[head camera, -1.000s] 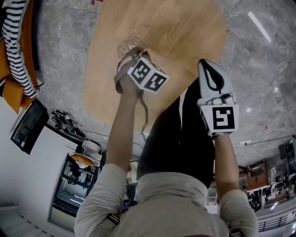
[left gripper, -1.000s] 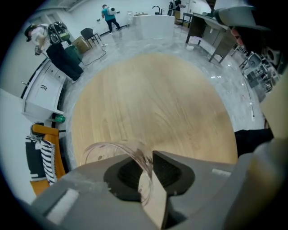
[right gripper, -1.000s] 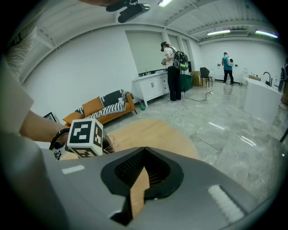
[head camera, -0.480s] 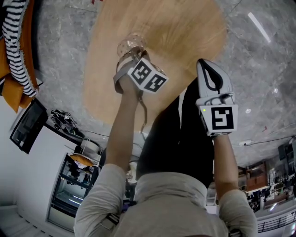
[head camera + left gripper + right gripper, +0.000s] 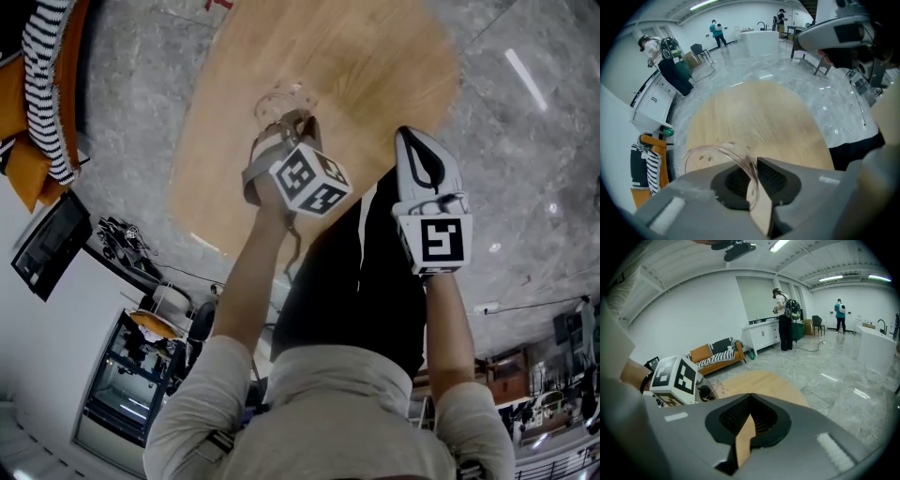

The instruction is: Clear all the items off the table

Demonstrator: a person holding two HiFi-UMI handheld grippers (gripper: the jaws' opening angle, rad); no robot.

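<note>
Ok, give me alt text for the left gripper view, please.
The left tongs are shut on the wall of a clear cup, with a round wooden table beyond it. Farther off are a grey polished floor, white cabinets and a few people.

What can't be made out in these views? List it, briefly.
- Base of the clear cup: left gripper view, hidden behind the left gripper; contents unclear.
- Near edge of the table: head view, covered by the person's body.
- Far-off people: right gripper view, too small for detail.
</note>
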